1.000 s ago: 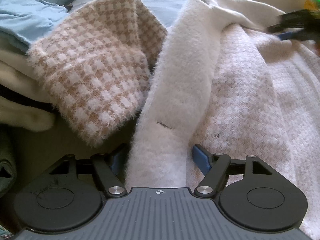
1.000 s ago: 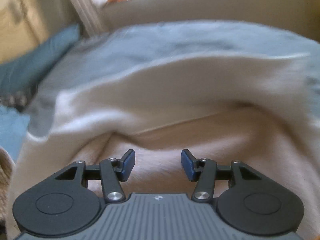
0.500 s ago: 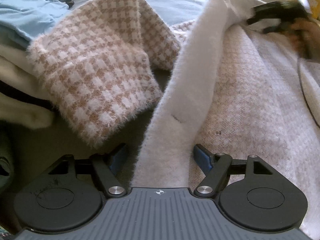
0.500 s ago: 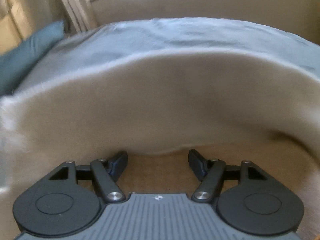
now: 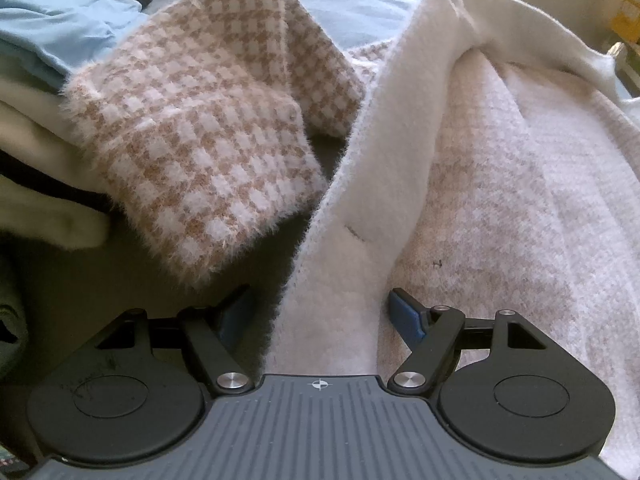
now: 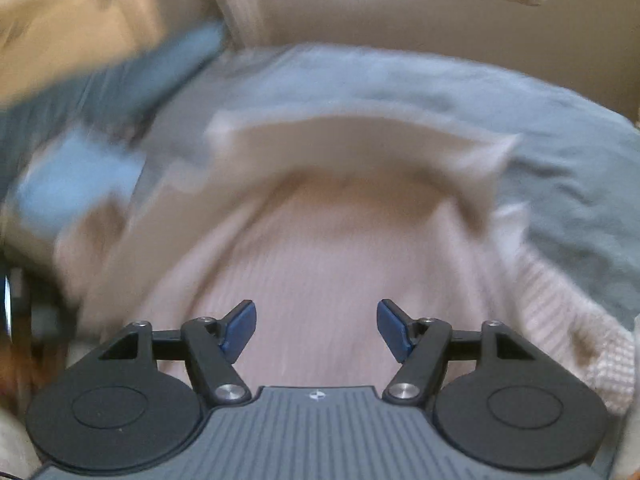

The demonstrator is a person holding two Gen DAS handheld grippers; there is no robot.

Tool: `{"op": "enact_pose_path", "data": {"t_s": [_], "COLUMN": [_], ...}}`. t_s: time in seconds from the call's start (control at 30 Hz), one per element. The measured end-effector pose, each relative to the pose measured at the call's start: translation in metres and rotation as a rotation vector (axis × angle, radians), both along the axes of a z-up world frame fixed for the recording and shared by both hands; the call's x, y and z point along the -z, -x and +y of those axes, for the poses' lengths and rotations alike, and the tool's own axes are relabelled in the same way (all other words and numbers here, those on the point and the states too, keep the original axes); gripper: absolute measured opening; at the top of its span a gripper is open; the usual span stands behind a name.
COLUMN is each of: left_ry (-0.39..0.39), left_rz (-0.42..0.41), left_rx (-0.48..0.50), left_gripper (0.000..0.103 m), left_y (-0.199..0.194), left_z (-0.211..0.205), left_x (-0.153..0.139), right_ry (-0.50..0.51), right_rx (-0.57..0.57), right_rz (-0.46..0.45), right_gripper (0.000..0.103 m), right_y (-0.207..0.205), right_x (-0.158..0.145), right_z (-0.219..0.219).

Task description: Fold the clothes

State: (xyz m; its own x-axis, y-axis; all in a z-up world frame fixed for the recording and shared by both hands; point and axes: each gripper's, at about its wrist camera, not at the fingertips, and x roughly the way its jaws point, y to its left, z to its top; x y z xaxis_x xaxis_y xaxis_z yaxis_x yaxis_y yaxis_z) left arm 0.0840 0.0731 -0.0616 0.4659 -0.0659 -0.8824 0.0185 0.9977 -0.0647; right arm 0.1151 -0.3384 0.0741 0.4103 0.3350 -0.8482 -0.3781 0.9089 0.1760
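Note:
A fuzzy tan-and-white houndstooth cardigan (image 5: 500,200) lies inside-out on the bed, one sleeve (image 5: 200,128) folded to the left. Its white front band (image 5: 384,160) runs down between the fingers of my left gripper (image 5: 320,312), which stands open; the pads do not press on the band. In the blurred right wrist view the cardigan (image 6: 320,248) lies spread below my right gripper (image 6: 316,328), its white collar edge (image 6: 360,140) at the far side. The right jaws stand apart and are closing, with nothing gripped between them.
A stack of folded clothes (image 5: 36,120) topped by a light blue garment (image 5: 60,12) sits at the left. The blue-grey bed sheet (image 6: 540,128) spreads beyond the cardigan. A teal pillow (image 6: 120,80) lies at the far left, with a wall (image 6: 400,20) behind.
The right gripper has pulled back and up from the collar, which now lies on the bed, and has left the left wrist view. The white band has straightened. The left gripper has not moved.

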Motion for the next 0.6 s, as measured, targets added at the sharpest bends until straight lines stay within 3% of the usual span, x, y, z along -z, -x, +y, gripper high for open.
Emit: {"op": "enact_pose_path", "data": {"t_s": [0.2, 0.3, 0.37, 0.6], "left_ry": [-0.012, -0.024, -0.022, -0.033], "left_rz": [0.017, 0.018, 0.02, 0.015], "left_rx": [-0.017, -0.019, -0.021, -0.019], "left_gripper": [0.074, 0.074, 0.074, 0.074], "left_y": [0.0, 0.001, 0.002, 0.019], "left_z": [-0.001, -0.001, 0.001, 0.01], "left_x": [-0.003, -0.004, -0.004, -0.006], "right_ry": [0.026, 0.073, 0.131, 0.181], "right_rx": [-0.193, -0.255, -0.296, -0.162], "right_rz": [0.067, 0.1, 0.026, 0.204], "right_gripper": [0.052, 0.05, 0.05, 0.05], "right_y": [0.068, 0.106, 0.144, 0.222], "right_x": [0.095, 0.133, 0.138, 0.134], "right_z": [0.089, 0.098, 0.086, 0.012]}}
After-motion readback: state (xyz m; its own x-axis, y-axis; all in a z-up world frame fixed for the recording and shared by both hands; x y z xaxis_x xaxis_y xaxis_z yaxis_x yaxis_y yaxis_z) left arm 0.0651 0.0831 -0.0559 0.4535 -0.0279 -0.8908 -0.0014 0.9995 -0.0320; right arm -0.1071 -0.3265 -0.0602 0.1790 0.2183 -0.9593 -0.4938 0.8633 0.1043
